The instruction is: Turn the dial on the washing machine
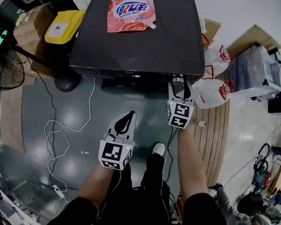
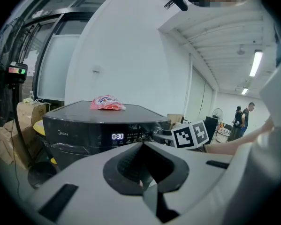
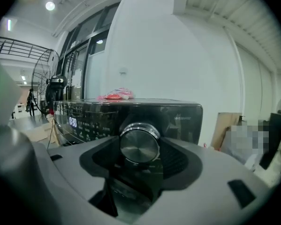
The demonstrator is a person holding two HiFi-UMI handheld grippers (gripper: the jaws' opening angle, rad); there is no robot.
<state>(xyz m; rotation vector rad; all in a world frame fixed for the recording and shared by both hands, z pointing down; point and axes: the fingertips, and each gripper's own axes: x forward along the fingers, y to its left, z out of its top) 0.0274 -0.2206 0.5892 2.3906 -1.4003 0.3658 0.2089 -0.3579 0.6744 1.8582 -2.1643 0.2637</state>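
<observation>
Nearest: left gripper (image 1: 130, 116), jaws together, empty, well short of black "Midea" washing machine (image 1: 135, 36). Right gripper (image 1: 179, 86) clamped on round silver metal dial (image 3: 139, 144), front right of panel. Display (image 2: 117, 136) reading "0:30". Pink detergent pouch (image 1: 131, 11) on lid.

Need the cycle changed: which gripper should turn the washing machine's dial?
Right. The right gripper clasps the dial on both sides; the left gripper is shut, empty, short of the washing machine.
</observation>
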